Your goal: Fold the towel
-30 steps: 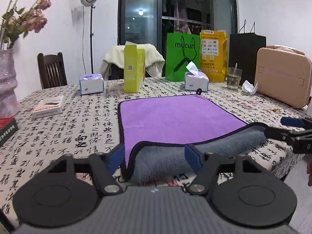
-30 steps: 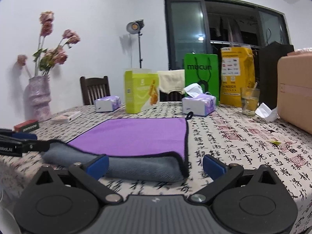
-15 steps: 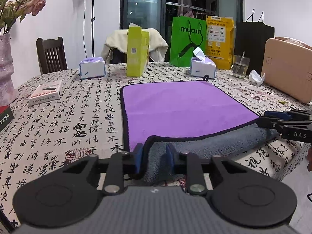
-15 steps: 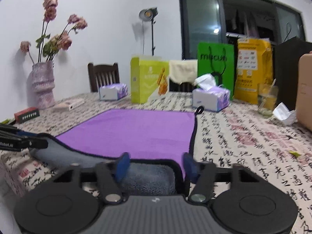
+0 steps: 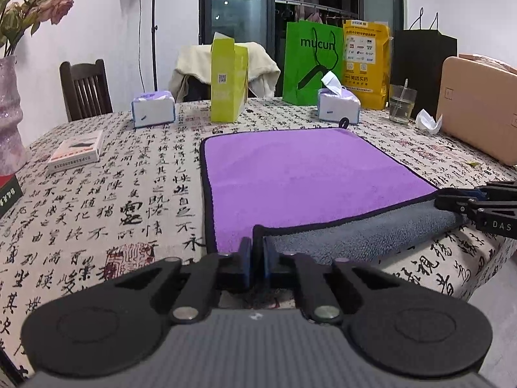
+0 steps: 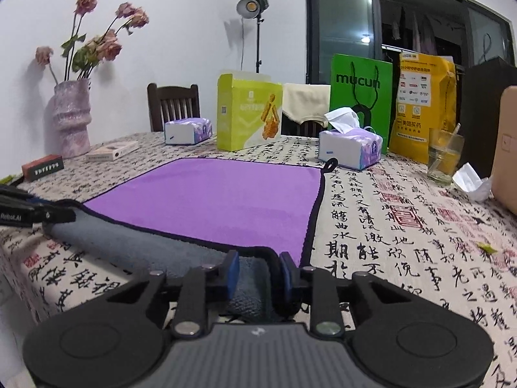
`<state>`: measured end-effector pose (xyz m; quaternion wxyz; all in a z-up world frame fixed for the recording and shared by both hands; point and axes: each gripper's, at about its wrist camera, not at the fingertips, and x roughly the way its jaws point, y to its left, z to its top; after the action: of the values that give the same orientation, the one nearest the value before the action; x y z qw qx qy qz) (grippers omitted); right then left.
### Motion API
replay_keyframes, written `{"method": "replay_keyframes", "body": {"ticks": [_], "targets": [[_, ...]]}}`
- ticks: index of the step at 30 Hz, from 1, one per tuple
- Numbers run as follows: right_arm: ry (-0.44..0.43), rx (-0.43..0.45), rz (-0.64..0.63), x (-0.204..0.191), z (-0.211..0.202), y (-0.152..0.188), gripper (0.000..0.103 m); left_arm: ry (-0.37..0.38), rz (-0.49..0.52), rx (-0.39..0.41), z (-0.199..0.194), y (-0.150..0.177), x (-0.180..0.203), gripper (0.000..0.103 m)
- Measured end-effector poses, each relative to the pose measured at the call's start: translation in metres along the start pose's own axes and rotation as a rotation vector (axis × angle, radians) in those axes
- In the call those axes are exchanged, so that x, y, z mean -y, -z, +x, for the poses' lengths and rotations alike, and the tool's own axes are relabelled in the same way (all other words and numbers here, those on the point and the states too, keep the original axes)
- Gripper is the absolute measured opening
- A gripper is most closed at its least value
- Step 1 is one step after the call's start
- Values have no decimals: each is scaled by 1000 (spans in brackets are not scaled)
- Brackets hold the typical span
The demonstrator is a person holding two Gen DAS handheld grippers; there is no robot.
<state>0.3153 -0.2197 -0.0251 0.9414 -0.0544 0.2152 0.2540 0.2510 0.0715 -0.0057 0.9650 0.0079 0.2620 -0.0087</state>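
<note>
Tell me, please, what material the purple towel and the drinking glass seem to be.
The towel looks like soft microfiber: matte purple top, fuzzy grey underside at the turned-up near edge, dark stitched border. The glass looks like clear glass or hard plastic: transparent and shiny; which one cannot be told.

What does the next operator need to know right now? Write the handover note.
Left gripper: shut on the towel's near left corner.
Right gripper: closing on the near right corner, fabric bunched between the fingers; grip looks incomplete.
Towel: flat on the table, purple side up, near edge curled so the grey underside shows, hanging loop at the far right corner.
Done: both near corners taken up.
Left: confirm the right grip, lift both corners, carry them to the far edge, flatten.
</note>
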Motion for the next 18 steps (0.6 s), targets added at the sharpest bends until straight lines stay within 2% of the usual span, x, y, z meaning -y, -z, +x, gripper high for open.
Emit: {"method": "replay_keyframes", "body": {"ticks": [1, 3, 14, 18], "targets": [[-3, -2, -5, -1, 0, -1, 12, -5, 0, 6, -1, -1, 0, 6], [2, 0, -14, -2, 0, -2, 6, -6, 1, 20, -2, -5, 0, 6], [17, 75, -64, 3, 7, -39, 5, -25, 32, 97, 8, -45, -6, 6], [19, 87, -85, 6, 19, -54, 5, -32, 46, 103, 16, -56, -8, 6]]}}
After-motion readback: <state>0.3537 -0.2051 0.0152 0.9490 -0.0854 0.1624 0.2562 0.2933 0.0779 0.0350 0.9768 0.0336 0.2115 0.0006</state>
